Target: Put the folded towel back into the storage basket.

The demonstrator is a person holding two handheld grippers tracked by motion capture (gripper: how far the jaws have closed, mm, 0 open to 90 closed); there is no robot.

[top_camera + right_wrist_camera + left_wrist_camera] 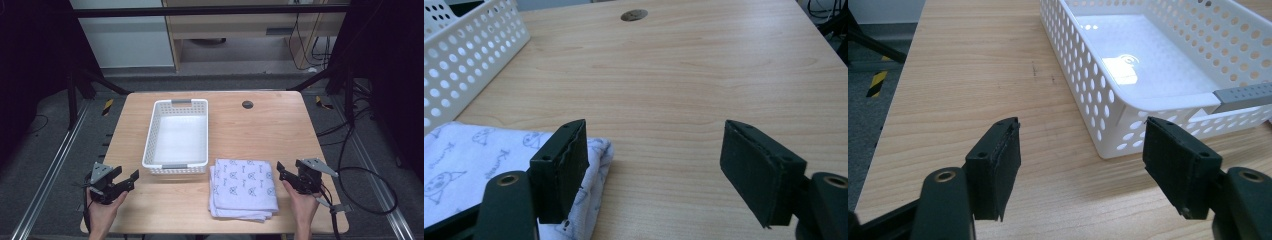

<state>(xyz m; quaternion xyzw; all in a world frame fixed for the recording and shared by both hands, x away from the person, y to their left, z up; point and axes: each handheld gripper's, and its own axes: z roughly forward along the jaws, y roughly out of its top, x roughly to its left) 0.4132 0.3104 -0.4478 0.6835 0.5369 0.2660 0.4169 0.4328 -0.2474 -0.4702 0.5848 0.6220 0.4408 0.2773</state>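
Both hand-held grippers, left (131, 179) and right (281, 171), are hanging released (nothing grasped), so the right one's probably risking snagging one layer of the folded towel (243, 188) beside the basket (150, 142).

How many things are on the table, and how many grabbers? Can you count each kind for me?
White basket: 1
Folded cloth with little cat faces: 1
Dark round cap set in the table: 1
Black grabbers, both open and empty: 2, the left gripper and the right gripper
Total: 5
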